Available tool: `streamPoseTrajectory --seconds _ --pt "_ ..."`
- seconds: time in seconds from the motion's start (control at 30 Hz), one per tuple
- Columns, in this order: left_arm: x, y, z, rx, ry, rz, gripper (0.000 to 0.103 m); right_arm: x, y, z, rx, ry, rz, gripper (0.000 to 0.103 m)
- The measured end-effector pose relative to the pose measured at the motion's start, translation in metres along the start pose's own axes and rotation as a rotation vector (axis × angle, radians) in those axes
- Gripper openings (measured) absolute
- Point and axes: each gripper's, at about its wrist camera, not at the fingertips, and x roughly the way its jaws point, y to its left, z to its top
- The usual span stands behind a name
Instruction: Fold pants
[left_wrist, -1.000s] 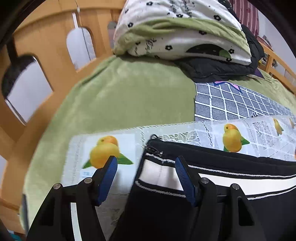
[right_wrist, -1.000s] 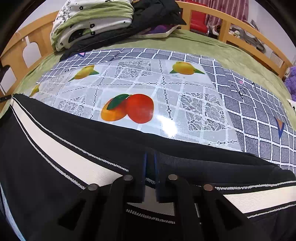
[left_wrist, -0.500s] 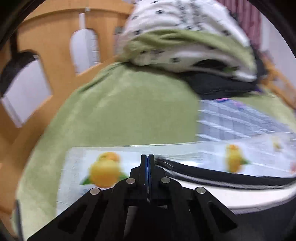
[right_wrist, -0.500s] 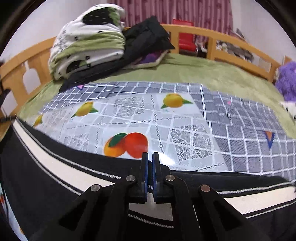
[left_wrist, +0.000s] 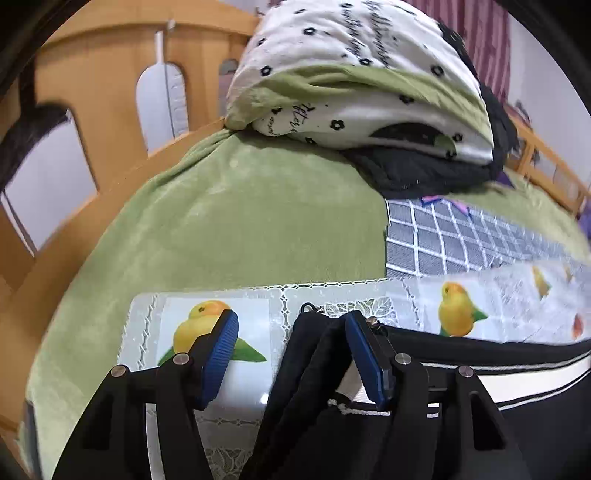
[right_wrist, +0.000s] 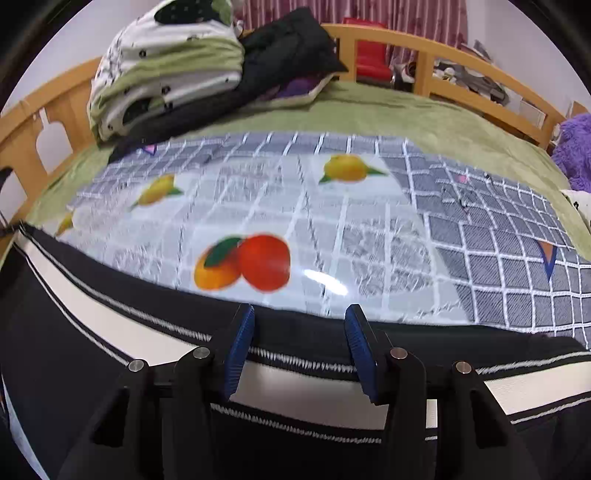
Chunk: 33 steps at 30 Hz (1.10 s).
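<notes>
Pants (right_wrist: 110, 354) under both parted tools

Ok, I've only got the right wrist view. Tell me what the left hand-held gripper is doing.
Observer: The left hand-held gripper is open and clamps nothing.
Operator: Say where the pants are relative to it.
Observer: The bunched end of the pants rises between its fingers, nearer the finger on the picture's right.
Operator: Now tell me what's behind the other finger.
Observer: A yellow fruit print on the tablecloth. There is no pants fabric there.
</notes>
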Motion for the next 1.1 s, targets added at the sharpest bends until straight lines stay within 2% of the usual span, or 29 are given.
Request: streamPoseTrajectory --seconds 0.07,0.23,0.3,0.37,0.43,0.47,0.5,0.53,0.57,0.6,0.63,0.67,0.7,0.73,0.77,0.8,0.87,0.97,1.0,1.1 --pt "-0.001 0.003 -0.001 -0.005 0.008 -0.041 0.058 0.003 0.001 -0.004 0.0 -0.007 -0.009 0.051" --pt "-0.016 -0.004 -0.005 0.032 -0.02 -0.085 0.058 -0.001 -0.001 -0.004 0.016 -0.009 -0.004 0.05" --pt "-0.019 -0.007 -0.006 0.03 -0.027 -0.117 0.063 -0.003 0.001 -0.005 0.005 -0.008 -0.012 0.05" --pt "-0.012 -0.014 -0.008 0.046 0.005 -0.136 0.064 -0.004 0.002 -0.005 0.005 -0.011 -0.013 0.05" --pt "0.004 -0.021 -0.009 0.07 0.04 -0.09 0.064 -0.005 0.002 -0.006 0.012 -0.014 -0.013 0.05" --pt "0.013 -0.023 -0.01 0.077 0.062 -0.035 0.064 -0.005 0.003 -0.007 0.013 -0.013 -0.015 0.05" --pt "0.023 -0.023 -0.01 0.068 0.086 0.011 0.061 -0.005 0.004 -0.008 0.009 -0.012 -0.02 0.05" --pt "0.029 -0.021 -0.01 0.05 0.096 0.014 0.057 -0.004 0.006 -0.008 0.001 -0.008 -0.028 0.05" --pt "0.037 -0.016 -0.008 0.011 0.112 -0.03 0.037 -0.002 0.006 -0.009 -0.006 -0.004 -0.036 0.05" --pt "0.041 -0.015 -0.008 -0.004 0.128 -0.063 0.026 -0.002 0.006 -0.009 -0.006 -0.004 -0.036 0.05" --pt "0.044 -0.016 -0.006 0.006 0.132 -0.061 0.023 0.0 0.007 -0.008 -0.008 0.002 -0.043 0.047" --pt "0.042 -0.017 -0.004 0.018 0.124 -0.069 0.017 0.001 0.008 -0.008 -0.01 0.003 -0.05 0.028" --pt "0.036 -0.018 -0.001 0.029 0.095 -0.083 0.017 0.001 0.01 -0.008 -0.016 0.0 -0.047 0.004" --pt "0.028 -0.017 0.001 0.026 0.068 -0.081 0.016 0.001 0.014 -0.006 -0.032 0.006 -0.042 0.0" --pt "0.02 -0.014 0.004 0.013 0.047 -0.095 0.016 -0.006 0.021 -0.006 -0.055 -0.033 -0.064 0.0" --pt "0.014 -0.01 0.007 -0.003 0.023 -0.117 0.016 -0.013 0.024 -0.006 -0.064 -0.073 -0.05 0.0" --pt "0.016 -0.007 0.008 -0.03 0.005 -0.123 0.016 -0.016 0.024 -0.005 -0.055 -0.091 -0.033 0.0" --pt "0.038 -0.015 0.004 -0.017 0.044 -0.078 0.018 0.003 0.019 -0.004 -0.019 -0.034 -0.056 0.0" --pt "0.047 -0.018 0.003 -0.021 0.072 -0.052 0.021 0.013 0.018 -0.006 -0.015 0.0 -0.063 0.0" --pt "0.046 -0.021 0.004 -0.02 0.088 -0.015 0.027 0.0 0.016 -0.002 -0.001 -0.006 -0.053 0.0"
